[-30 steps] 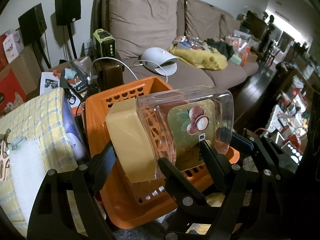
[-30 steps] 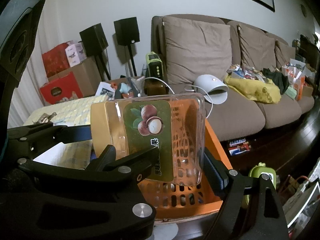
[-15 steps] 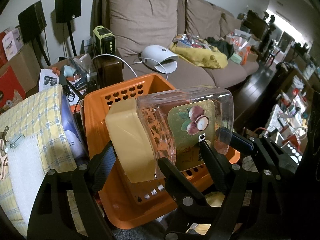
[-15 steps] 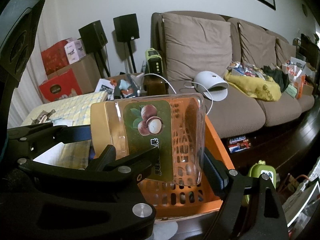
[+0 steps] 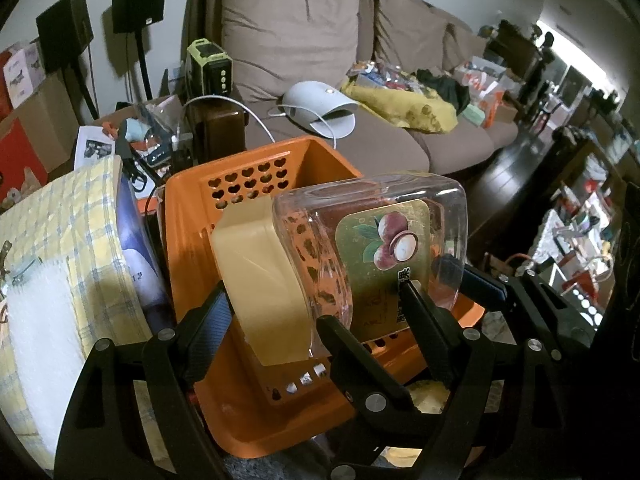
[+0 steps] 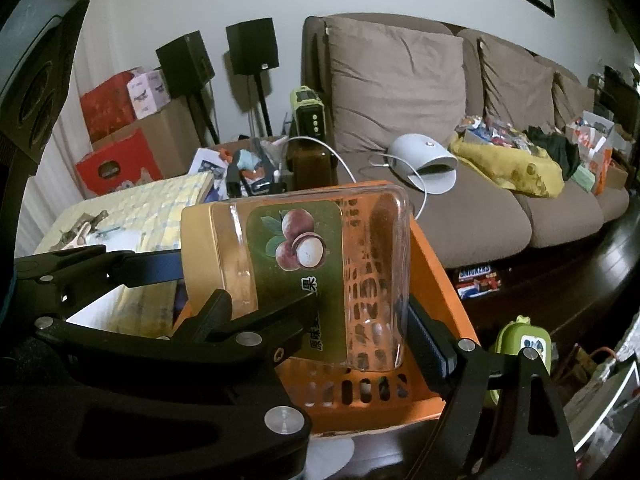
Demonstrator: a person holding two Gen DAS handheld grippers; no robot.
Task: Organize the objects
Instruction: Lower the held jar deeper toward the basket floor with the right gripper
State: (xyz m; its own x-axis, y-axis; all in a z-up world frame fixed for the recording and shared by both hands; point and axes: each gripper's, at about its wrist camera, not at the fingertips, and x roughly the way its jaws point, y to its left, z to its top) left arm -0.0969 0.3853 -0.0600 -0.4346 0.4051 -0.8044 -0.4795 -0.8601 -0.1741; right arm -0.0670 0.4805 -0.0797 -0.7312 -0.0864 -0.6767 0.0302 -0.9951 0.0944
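My left gripper (image 5: 310,296) is open wide. Its left finger (image 5: 204,324) pushes on the tan lid (image 5: 260,280) of the jar (image 5: 360,216). Its other finger lies across the front of the jar, over the sticker, so this gripper does not squeeze the jar by itself.

My right gripper (image 6: 320,308) is open wide too. Its right finger (image 6: 428,340) pushes on the flat bottom of the jar. Its other finger sits in front of the jar, near the lid end.

So the jar is stuck between my two outside fingers, one at each end. It lies on its side, lid toward my left. It is see-through and looks empty. The sticker has a picture of round brown nuts.

Right under and behind the jar is the orange basket (image 5: 248,184). It has heart holes in its far wall. I cannot tell if the jar touches the basket.

Just left of my left fingers is a yellow checked cloth (image 5: 60,220) with something white on it.

Far past the basket is a brown sofa (image 5: 380,148). A white round thing (image 5: 320,100) with a cord sits on its seat.
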